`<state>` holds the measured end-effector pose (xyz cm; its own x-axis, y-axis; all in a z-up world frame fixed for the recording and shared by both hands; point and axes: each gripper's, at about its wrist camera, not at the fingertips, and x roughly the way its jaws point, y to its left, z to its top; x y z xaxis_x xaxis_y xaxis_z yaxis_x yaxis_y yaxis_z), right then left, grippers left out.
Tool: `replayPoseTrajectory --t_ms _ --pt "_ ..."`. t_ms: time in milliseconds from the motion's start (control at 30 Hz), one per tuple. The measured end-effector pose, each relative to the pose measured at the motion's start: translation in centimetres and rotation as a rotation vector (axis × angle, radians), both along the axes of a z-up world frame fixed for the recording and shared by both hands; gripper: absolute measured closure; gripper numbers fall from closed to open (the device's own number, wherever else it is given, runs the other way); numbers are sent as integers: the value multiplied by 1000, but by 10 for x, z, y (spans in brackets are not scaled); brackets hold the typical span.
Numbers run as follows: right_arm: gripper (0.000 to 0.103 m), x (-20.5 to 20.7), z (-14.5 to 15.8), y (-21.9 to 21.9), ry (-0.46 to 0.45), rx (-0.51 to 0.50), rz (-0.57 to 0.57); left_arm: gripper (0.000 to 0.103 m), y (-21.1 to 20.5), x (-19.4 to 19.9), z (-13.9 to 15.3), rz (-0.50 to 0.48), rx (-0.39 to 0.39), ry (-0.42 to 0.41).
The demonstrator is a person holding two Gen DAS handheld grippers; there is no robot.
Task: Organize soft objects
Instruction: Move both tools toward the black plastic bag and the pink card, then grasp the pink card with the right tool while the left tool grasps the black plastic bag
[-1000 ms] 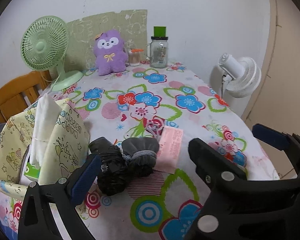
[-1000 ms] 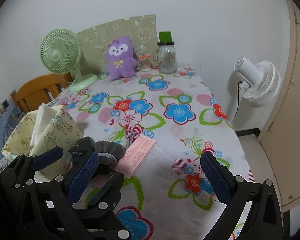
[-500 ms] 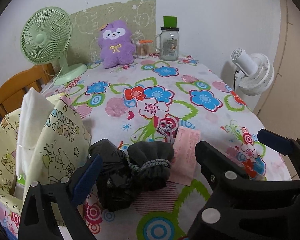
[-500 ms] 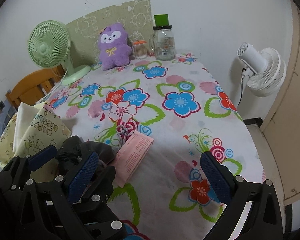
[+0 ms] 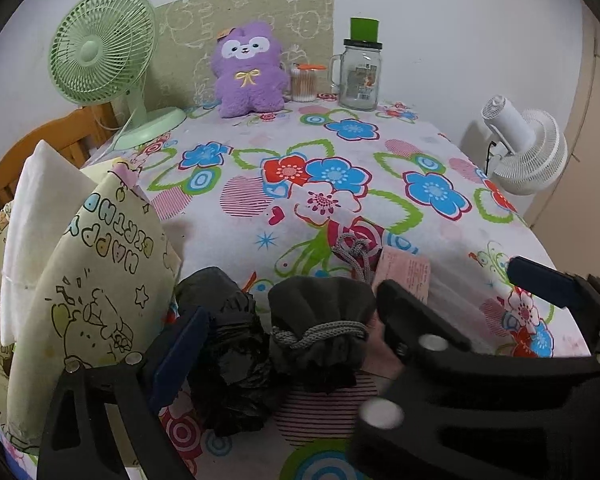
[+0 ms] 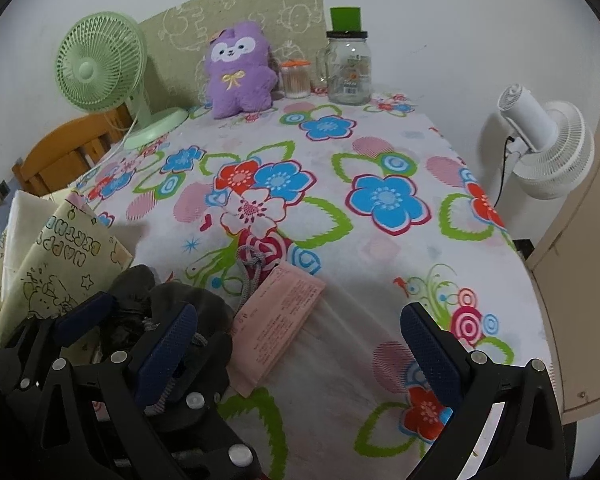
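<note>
Over the last second the left gripper [image 5: 284,320] had dropped closer to the worktop [image 5: 380,200], so its spread fingers [image 5: 180,344] now bracketed the bundles (a grasp looked imminent). Just inside the left finger lay the crumpled black bag [image 5: 228,344]; touching it, toward the right finger, sat the grey drawstring pouch [image 5: 320,320], soft, puckered, cinched by cord. Beyond that finger lay a pink paper [image 6: 280,320]. The right gripper [image 6: 296,344] hovered beside it, fingers spread, holding nothing.

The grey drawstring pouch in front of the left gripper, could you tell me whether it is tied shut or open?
Shut. The grey drawstring pouch has its cord wound tight round a gathered neck, with loose cord ends trailing on the tablecloth.
</note>
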<state>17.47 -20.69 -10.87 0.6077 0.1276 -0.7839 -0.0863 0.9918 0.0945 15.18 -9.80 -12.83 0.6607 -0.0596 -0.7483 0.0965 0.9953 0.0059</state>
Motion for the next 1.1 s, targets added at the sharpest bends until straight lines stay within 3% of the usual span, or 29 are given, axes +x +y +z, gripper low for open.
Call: replayPoseTrajectory --t_ms 167,233,533,633,767,800,833,1100 --pt "2 9 -11 8 34 -12 20 12 -1 -1 -4 -18 15 -5" --pt "7 12 -16 10 47 -18 22 9 -2 -1 -6 -19 23 -4" --pt "11 20 -27 10 85 -6 22 6 1 4 -15 17 33 10" --pt "27 20 -28 10 99 21 50 8 2 3 -15 14 27 14" --pt "39 16 -27 10 94 37 68 10 2 1 -16 -14 2 22" --pt "56 15 -27 9 92 43 64 12 0 0 -16 -27 4 22" --pt "60 14 -26 8 93 37 56 15 -2 -1 -16 -37 11 17" --pt "67 6 -22 -2 91 13 31 21 -16 -11 -13 -124 -19 4"
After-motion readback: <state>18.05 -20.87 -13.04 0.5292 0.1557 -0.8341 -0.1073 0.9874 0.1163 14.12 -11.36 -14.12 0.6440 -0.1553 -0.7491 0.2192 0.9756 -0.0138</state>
